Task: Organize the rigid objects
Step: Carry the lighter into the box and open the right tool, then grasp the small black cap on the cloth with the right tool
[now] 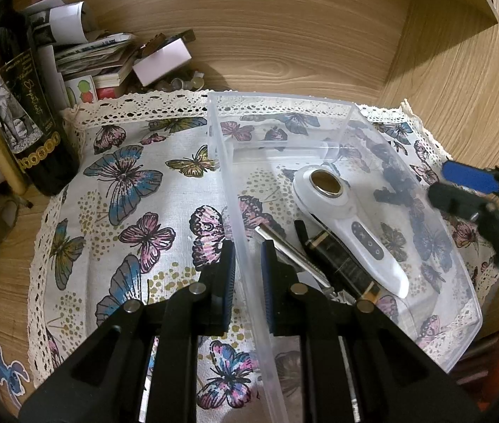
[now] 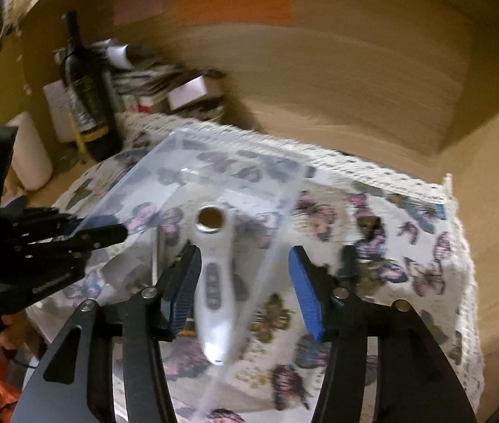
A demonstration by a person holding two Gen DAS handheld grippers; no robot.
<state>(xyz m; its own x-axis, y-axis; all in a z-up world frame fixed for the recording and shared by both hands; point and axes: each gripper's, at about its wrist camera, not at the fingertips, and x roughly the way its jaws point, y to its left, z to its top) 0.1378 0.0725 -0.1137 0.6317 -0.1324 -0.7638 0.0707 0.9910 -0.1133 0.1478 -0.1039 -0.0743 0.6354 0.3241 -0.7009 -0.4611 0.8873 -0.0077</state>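
Looking sharply down from the left wrist: clear plastic bin (image 1: 341,112) on a butterfly-print cloth (image 1: 136,190), holding a white handheld device (image 1: 351,225), a dark pen-like item (image 1: 337,257) and a slim metal tool (image 1: 284,243), none of the last two readable in the blurred right-wrist view. Left gripper (image 1: 248,268) angled downward, jaws narrow and clamped on the bin's near-left wall, one pad outside, one inside. Right gripper (image 2: 245,282) tilted down too, jaws parted and gripping nothing, straddling the bin's side wall, white device (image 2: 214,282) lying between and just ahead of its blue pads (image 2: 305,292), not pressed by them. Off to the left gripper's far left, a dark wine bottle (image 1: 20,105) upright beside stacked papers (image 1: 94,60).
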